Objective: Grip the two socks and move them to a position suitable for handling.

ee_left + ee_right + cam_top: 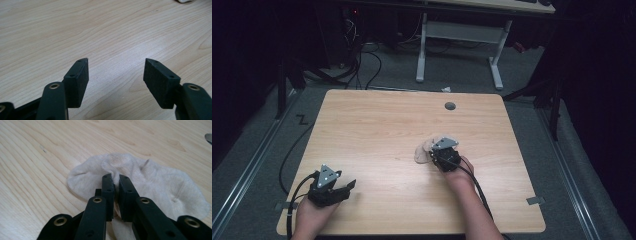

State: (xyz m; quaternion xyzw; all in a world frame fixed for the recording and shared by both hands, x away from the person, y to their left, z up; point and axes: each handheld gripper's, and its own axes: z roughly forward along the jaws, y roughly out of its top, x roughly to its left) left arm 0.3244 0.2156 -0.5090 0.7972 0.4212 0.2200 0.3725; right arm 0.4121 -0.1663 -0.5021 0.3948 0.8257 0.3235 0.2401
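- The right gripper point(116, 178) has its jaws pressed together on a raised fold of a pale beige sock point(160, 182), pinching the cloth
- The sock lies crumpled on the wooden table point(377, 130), right of centre, under that gripper point(439, 150)
- The left gripper point(116, 65) has its jaws spread wide, with nothing between them
- It sits at the table's near left corner point(343, 187), well apart from the sock

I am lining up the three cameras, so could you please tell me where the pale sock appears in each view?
High view: the sock lies right of the table's centre, under the right gripper.
Left gripper view: a pale scrap at the top right edge, probably the sock.
Right gripper view: the sock lies centre and right, a fold pinched between the jaws.
Shared landmark: the light wood table.
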